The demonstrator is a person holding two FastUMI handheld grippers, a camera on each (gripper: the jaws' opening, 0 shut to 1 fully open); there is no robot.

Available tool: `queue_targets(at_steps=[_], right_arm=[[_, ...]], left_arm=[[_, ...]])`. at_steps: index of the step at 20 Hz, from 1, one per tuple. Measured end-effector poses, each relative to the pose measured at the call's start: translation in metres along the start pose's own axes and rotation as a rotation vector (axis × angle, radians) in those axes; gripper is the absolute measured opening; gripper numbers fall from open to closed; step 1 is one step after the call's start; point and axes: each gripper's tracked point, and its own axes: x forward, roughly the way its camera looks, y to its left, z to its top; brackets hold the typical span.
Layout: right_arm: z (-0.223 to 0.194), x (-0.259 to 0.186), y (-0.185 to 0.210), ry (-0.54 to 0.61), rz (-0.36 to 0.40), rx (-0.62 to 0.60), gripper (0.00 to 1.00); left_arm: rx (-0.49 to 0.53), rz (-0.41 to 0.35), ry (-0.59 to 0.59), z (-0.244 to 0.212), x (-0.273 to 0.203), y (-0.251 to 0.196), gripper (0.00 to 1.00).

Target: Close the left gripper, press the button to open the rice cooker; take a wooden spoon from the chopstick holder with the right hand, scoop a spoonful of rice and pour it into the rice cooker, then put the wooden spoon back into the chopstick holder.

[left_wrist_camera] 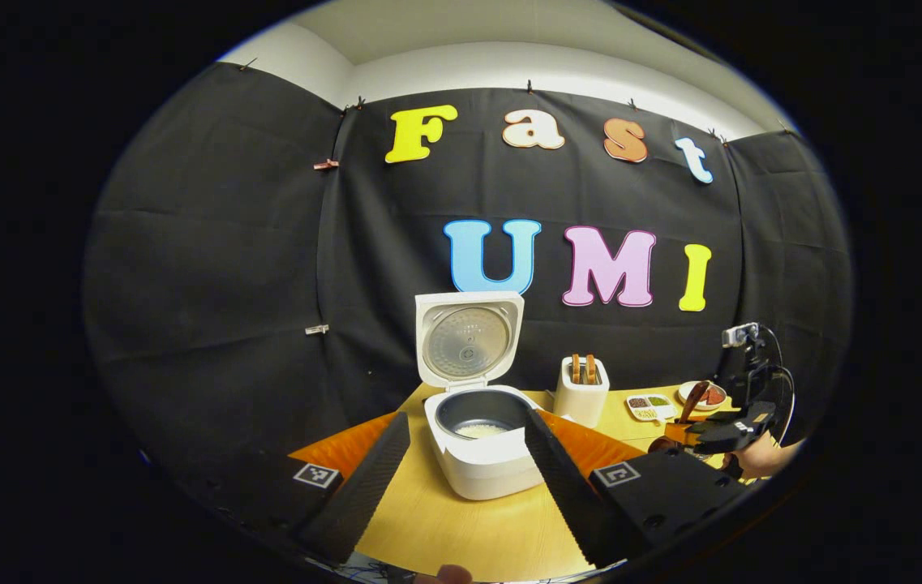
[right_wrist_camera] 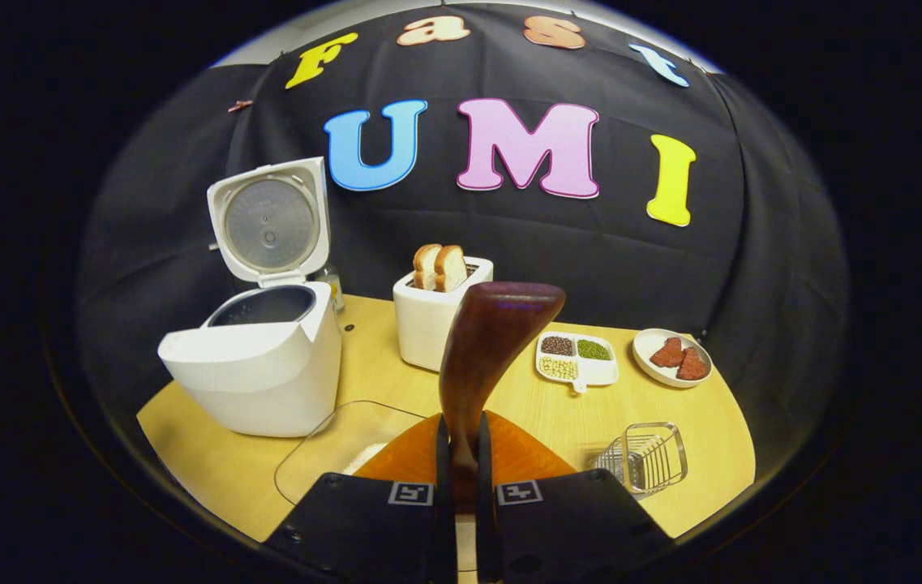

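Upright, wooden spoon (right_wrist_camera: 483, 357) clamped between right tongs (right_wrist_camera: 461, 454)

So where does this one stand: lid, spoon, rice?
Done: the rice cooker lid stands open, and the left gripper view shows pale rice in its pot. In hand: the right gripper is shut on the wooden spoon, held upright over the table; I can't tell if rice remains in it. The left gripper hangs open. Left: returning the spoon to the wire holder.
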Motion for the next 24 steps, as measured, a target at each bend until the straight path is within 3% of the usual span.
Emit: queue_targets(at_steps=[8,12,18,24], right_arm=[[-0.04,0.021,0.0,0.075,-0.049,-0.115,0.14],[-0.052,0.026,0.005,0.103,-0.081,-0.084,0.14],[-0.059,0.026,0.048,0.139,-0.009,0.118,0.14],[-0.066,0.027,0.051,0.178,0.049,0.468,0.14]], left_arm=[[0.004,-0.005,0.02,-0.013,0.004,0.003,0.98],[-0.004,0.0,0.03,-0.02,0.0,0.008,0.98],[-0.031,0.009,0.05,-0.029,-0.007,0.015,0.98],[-0.067,0.013,0.055,-0.034,-0.012,0.02,0.98]])
